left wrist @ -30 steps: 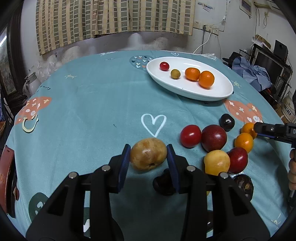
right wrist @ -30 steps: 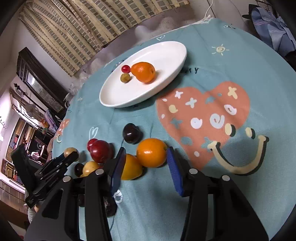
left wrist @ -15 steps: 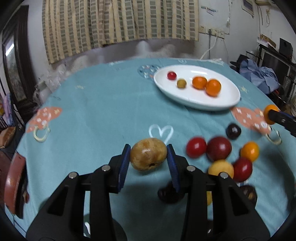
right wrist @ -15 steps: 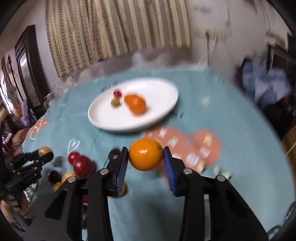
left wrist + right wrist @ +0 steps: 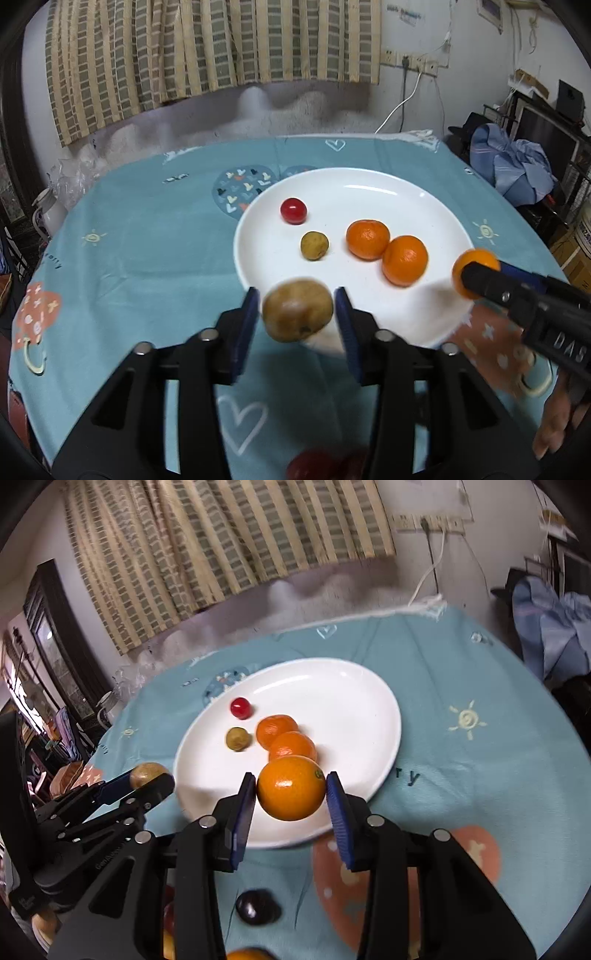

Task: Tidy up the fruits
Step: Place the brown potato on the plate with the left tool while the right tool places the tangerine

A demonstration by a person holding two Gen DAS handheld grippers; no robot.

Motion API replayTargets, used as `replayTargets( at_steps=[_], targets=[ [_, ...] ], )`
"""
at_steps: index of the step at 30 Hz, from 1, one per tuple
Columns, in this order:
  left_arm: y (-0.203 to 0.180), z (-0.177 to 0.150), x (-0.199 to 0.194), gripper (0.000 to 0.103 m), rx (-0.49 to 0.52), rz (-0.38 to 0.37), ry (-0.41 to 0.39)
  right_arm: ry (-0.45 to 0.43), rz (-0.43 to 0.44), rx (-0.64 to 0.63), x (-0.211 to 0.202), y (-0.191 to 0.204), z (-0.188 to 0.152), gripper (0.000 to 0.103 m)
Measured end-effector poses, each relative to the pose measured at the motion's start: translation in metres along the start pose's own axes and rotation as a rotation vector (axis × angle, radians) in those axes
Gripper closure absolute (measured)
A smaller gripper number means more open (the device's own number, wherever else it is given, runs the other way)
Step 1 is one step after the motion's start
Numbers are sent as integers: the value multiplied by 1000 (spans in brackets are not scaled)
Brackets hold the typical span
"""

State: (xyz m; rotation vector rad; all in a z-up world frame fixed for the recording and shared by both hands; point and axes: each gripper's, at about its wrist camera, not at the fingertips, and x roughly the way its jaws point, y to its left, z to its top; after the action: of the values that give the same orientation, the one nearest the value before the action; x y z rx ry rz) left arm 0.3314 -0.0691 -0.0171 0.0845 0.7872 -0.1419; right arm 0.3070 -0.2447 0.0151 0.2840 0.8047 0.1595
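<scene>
A white oval plate (image 5: 369, 184) on the teal cloth holds a cherry tomato (image 5: 293, 211), a small brown fruit (image 5: 314, 245) and two oranges (image 5: 368, 239). My left gripper (image 5: 296, 295) hovers over the plate's near rim. Its jaws are opening, and a large brown fruit (image 5: 297, 314) sits blurred between them with slim gaps at the pads. My right gripper (image 5: 291, 775) is over the plate's near right rim (image 5: 384, 775). Its jaws are opening, but the pads touch both sides of an orange (image 5: 291, 788). Each gripper also shows in the other's view: the left gripper (image 5: 151, 779) and the right gripper (image 5: 476, 277).
A dark plum (image 5: 257, 906) lies on the cloth below the right gripper. Red fruit (image 5: 317, 465) shows at the bottom edge of the left wrist view. A person's hand (image 5: 554, 424) is at lower right. Blue clothes (image 5: 517, 173) are piled beyond the table's right side.
The right gripper shut on the orange and lifted it to the plate. The left gripper carried the brown fruit up and forward to the plate's rim, and its jaws have widened slightly.
</scene>
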Motion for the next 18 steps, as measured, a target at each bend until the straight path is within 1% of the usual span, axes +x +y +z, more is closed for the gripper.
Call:
replayTargets(
  at_steps=[1,2,4,5,8,10,11,12,13,14,18],
  targets=[
    [0,1,3,34,-10,6,0,-12,-23,1,-1,-1,-1,32],
    [1,2,4,34,-21,10,-8,-48,-45,-12,-6,-3,-1,25],
    [4,0,3,34,-33,1,-6,-100,-50,-36,-17,-3,-1,25],
    [7,-3,-1,34,-39,6,-9,-133,-32,-28,-30,-5,0,25],
    [18,-17,-19,34,-37,31,-16,-174,44,14,-60,-4,3,25],
    [28,-31,-36,31,-43,53,-27,-173,69,9,-75,2,-1,25],
    [33,-40,-46,29,-50,63,-34,-172,74,1,-80,5,-5,23],
    [38,-48,-53,28,-56,69,-37,-166,75,-16,-86,11,-12,20],
    [42,-57,-60,27,-64,76,-34,-157,69,-35,-89,16,-19,14],
    [45,-65,-65,27,-69,81,-31,-148,63,-60,-94,22,-28,12],
    [55,-108,-89,27,-86,92,-37,-143,50,-103,-106,31,-63,12]
  ],
)
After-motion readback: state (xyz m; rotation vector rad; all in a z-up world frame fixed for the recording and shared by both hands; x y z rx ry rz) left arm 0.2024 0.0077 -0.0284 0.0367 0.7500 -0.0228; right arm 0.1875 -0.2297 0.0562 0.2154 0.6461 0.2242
